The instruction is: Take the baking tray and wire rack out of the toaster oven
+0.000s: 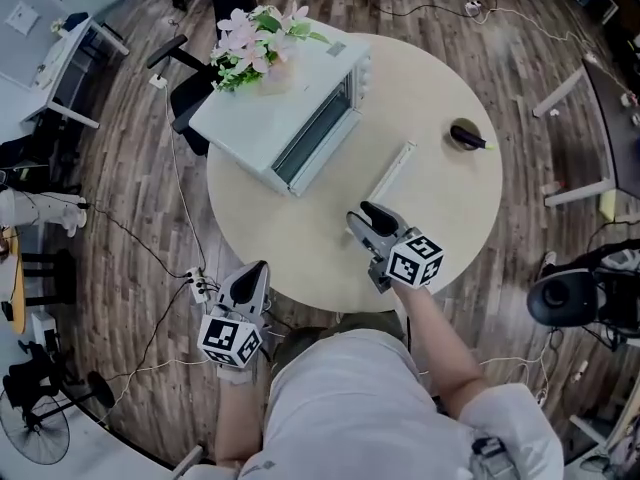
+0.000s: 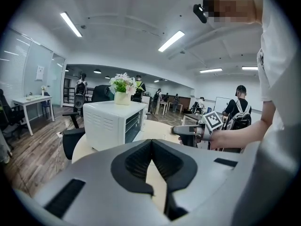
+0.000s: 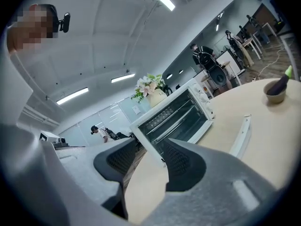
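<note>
Wire rack (image 3: pixel 161 117), baking tray (image 3: pixel 181 126) inside open toaster oven (image 1: pixel 290 118), upper left, head view. Right gripper (image 3: pixel 149 147) jaws spread, empty; left gripper (image 2: pixel 151 145) jaws pressed together. Risk: skewed reach may shove rack deeper.

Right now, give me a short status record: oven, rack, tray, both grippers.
toaster oven: on round table, door looks folded down
wire rack: bars visible inside oven
baking tray: cannot tell
left gripper: shut, empty, near table's front edge
right gripper: open, empty, over table, short of oven
small bowl: on table, right of oven
</note>
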